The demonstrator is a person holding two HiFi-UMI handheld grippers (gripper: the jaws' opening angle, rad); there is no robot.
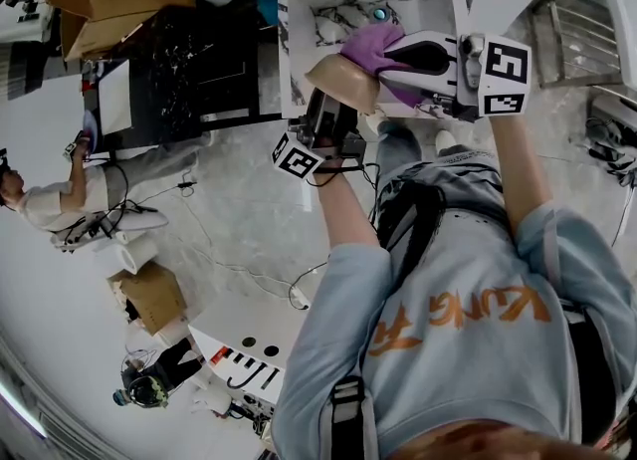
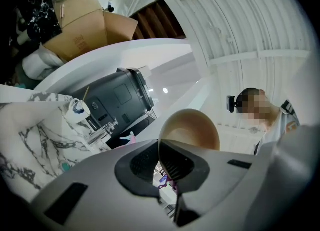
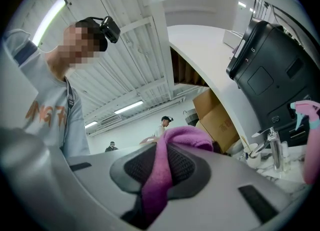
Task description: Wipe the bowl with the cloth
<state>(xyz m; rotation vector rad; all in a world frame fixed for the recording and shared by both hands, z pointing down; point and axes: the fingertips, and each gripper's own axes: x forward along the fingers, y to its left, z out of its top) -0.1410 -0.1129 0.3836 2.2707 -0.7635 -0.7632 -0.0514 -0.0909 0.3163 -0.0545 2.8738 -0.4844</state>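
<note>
left gripper (image 2: 167, 165): my fingers clamp bowl (image 2: 192, 127) rim
right gripper (image 3: 160, 170): fingers pinch cloth (image 3: 182, 137)
progress: cloth seemingly against bowl; wipe not finished

- Brightly, evenly lit indoors, washed near white across the floor (image 1: 239, 219) in the head view.
- Lit from overhead tube lights (image 3: 50, 19), flaring hard in the right gripper view.
- Bowed strongly by fisheye lenses, vignetted black at both gripper views' corners.
- Blurred at close range on jaws and cloth (image 3: 160, 175); sharper behind.
</note>
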